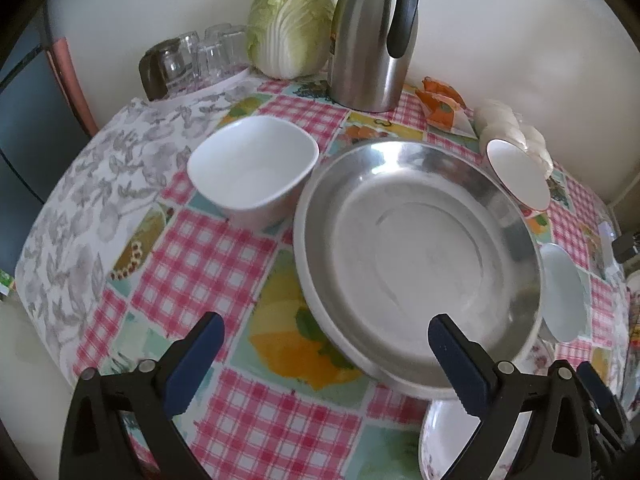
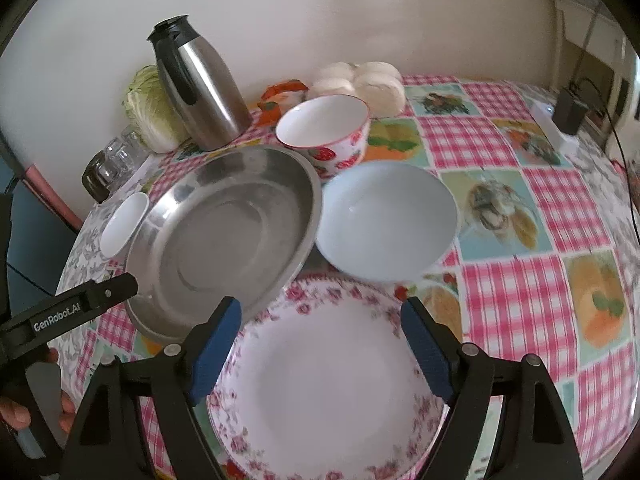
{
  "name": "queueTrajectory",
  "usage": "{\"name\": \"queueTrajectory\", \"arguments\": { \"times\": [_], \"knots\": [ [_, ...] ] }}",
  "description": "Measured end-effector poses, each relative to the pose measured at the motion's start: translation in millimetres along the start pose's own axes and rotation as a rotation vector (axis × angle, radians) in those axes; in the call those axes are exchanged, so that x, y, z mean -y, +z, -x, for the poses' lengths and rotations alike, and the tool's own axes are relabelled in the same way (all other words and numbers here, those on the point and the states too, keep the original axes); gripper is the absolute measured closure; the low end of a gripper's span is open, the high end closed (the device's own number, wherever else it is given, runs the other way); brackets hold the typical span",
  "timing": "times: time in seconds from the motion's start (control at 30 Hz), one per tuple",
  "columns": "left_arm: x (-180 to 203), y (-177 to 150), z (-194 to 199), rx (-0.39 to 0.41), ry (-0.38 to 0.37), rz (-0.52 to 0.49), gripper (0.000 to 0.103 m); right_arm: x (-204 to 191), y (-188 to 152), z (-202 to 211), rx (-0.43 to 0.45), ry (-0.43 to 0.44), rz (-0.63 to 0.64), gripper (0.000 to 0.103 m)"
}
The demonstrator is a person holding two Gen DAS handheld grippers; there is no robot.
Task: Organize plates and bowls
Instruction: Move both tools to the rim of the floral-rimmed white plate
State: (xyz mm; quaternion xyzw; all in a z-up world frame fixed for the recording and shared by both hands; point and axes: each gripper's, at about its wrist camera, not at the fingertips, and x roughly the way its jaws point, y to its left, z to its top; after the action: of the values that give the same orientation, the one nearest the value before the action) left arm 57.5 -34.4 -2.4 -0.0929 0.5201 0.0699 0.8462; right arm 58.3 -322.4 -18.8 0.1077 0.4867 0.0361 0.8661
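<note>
Right wrist view shows our right gripper point(image 2: 320, 344) wide open and empty over the floral plate point(image 2: 324, 396) at bottom centre. Left gripper point(image 1: 324, 360), also spread and empty, faces the steel pan point(image 1: 416, 264). We judge gathering is barely begun; next we close on a rim.

A home dining corner. The desk point(image 2: 500, 280) wears a pink-checked oilcloth printed with fruit and stands against a plain cream wall. At the back sit a cabbage point(image 1: 290, 24), a steel thermos point(image 1: 370, 40), upturned glasses point(image 1: 200, 56) and steamed buns point(image 2: 368, 80). Everyday crockery fills the middle: a steel pan point(image 1: 420, 256), a floral plate point(image 2: 328, 392), white bowls point(image 2: 386, 220).
</note>
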Motion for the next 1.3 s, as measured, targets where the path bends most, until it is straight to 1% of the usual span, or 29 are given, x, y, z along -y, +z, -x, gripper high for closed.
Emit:
{"name": "queueTrajectory", "arguments": {
  "times": [0.2,0.3,0.5,0.7,0.9,0.97,1.1,1.17,1.2,1.23,1.27,1.3],
  "knots": [
    [1,-13,7,0.012,-0.039,0.018,0.000,9,-10,12,0.005,0.006,-0.042,0.020],
    [3,-18,8,0.012,-0.049,0.011,0.000,16,-16,16,0.000,0.000,-0.063,0.020],
    [8,-25,12,0.013,-0.099,0.013,0.000,35,-25,17,-0.021,-0.025,-0.123,0.020],
    [16,-32,7,-0.044,-0.103,-0.032,0.000,57,-31,9,-0.071,-0.053,-0.183,0.020],
    [22,-38,3,-0.086,-0.081,-0.040,0.001,74,-34,1,-0.106,-0.077,-0.230,0.020],
    [23,-40,0,-0.104,-0.087,-0.035,0.001,80,-35,-3,-0.123,-0.085,-0.248,0.020],
    [25,-42,-6,-0.139,-0.100,-0.028,0.008,86,-40,-15,-0.169,-0.089,-0.262,0.020],
    [26,-43,-10,-0.164,-0.112,-0.029,0.008,87,-41,-21,-0.191,-0.088,-0.261,0.025],
    [28,-44,-14,-0.180,-0.119,-0.032,0.010,87,-42,-23,-0.199,-0.083,-0.260,0.027],
    [31,-46,-16,-0.190,-0.123,-0.036,0.014,87,-43,-24,-0.207,-0.075,-0.261,0.032],
    [33,-47,-19,-0.204,-0.128,-0.043,0.016,88,-43,-26,-0.212,-0.066,-0.263,0.039],
    [36,-49,-23,-0.223,-0.135,-0.050,0.018,88,-43,-26,-0.211,-0.064,-0.260,0.043]
  ]
}}
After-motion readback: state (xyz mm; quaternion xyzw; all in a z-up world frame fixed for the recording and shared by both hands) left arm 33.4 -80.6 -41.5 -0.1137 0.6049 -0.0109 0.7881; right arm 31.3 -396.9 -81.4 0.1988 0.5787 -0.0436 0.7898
